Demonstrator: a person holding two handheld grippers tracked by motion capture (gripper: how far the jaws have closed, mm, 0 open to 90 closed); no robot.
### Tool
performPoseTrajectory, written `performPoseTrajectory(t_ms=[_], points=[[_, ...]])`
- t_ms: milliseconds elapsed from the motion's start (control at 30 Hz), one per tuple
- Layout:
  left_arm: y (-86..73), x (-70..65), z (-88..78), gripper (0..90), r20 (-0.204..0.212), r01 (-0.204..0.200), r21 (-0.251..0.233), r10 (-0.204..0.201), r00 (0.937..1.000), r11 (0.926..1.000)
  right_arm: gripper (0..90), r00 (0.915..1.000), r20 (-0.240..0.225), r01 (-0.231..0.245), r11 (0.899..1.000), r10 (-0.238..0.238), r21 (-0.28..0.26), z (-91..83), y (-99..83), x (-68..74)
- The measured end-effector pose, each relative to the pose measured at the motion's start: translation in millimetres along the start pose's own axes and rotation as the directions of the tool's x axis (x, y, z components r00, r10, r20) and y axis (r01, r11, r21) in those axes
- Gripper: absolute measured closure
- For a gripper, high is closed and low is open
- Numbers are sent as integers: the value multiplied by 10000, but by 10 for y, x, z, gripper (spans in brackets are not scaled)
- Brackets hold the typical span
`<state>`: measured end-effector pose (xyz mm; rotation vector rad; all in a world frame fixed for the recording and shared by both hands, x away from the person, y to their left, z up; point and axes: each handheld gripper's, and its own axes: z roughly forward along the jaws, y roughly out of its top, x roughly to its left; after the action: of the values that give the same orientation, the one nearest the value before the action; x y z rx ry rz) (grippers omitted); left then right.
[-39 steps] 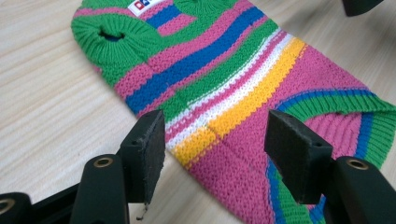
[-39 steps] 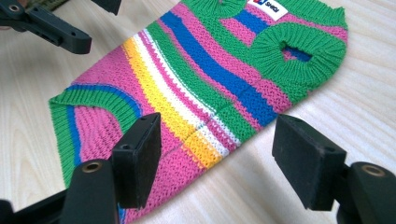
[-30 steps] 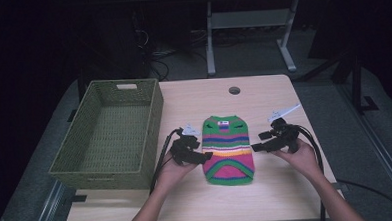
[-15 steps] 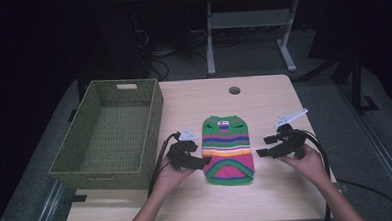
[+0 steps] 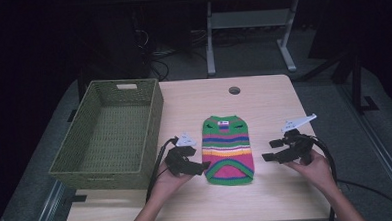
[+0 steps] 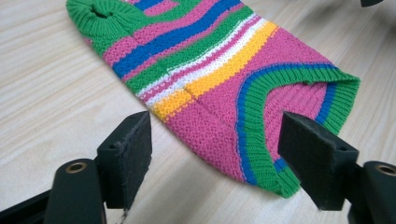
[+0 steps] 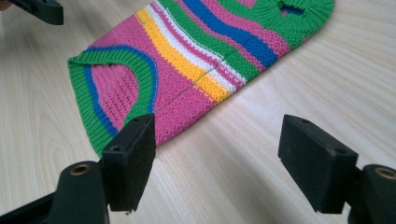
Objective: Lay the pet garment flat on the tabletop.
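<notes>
Two tools flank a small striped sweater (image 5: 227,149) lying flat on the desk (image 5: 263,102), neck end away from the person, hem end toward them. Left tool (image 5: 194,166) sits just beside the sweater's left lower edge, jaws wide, nothing between them; in the left gripper view the hem corner (image 6: 275,172) lies right between and ahead of the jaws, so it looks lined up for a pinch on that corner. Right tool (image 5: 277,150) is also wide and empty but stands a bit off the right edge, bare wood under it in the right gripper view, sweater (image 7: 187,60) off to its left. Likely reason for the symmetric stance: one grip per side to fold or lift the sweater without it bunching. Woven basket (image 5: 110,134) stands open at the left of the desk, near the left hand (image 5: 169,184), probably the drop point. Sweater is flat and unfolded, so my read is the grab is not yet made.
</notes>
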<state>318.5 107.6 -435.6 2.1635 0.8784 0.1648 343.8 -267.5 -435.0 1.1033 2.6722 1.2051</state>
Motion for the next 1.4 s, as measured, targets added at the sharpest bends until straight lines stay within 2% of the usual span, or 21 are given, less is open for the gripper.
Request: performPoseTrajectory(t_ms=[267, 467, 533, 667, 700, 1067, 1233, 1267, 1400], points=[[-97, -22, -63, 241, -15, 36, -10, -36, 10000, 10000, 265, 9999, 135, 67, 9999, -65, -129, -76, -121, 49], [-144, -57, -109, 234, -26, 32, -110, -32, 10000, 9999, 261, 9997, 204, -117, 9996, 122, -257, -142, -254, 43], [-167, -80, -127, 234, -46, -85, -172, 85, 10000, 9998, 261, 9996, 250, -149, 9993, 157, -339, -163, -304, 43], [-196, -112, -144, 232, -73, -71, -177, 70, 9999, 9998, 260, 9990, 367, -231, 9994, 241, -276, -189, -392, 36], [-205, -112, -148, 230, -123, -164, -199, 162, 9998, 9997, 261, 9989, 414, -202, 9991, 218, -374, -205, -414, 40], [-347, -165, -243, 230, -302, -207, -327, 197, 9994, 9993, 260, 9975, 664, -173, 9967, 226, -792, -335, -641, 89], [-397, -194, -280, 230, -316, -115, -501, 100, 9995, 9987, 257, 9965, 798, -164, 9956, 238, -921, -390, -727, 123], [-411, -200, -297, 230, -384, -247, -407, 232, 9990, 9989, 255, 9963, 811, -194, 9952, 273, -963, -395, -741, 129], [-472, -267, -346, 231, -434, -358, -475, 338, 9985, 9982, 253, 9948, 974, -181, 9933, 293, -1142, -434, -846, 178]])
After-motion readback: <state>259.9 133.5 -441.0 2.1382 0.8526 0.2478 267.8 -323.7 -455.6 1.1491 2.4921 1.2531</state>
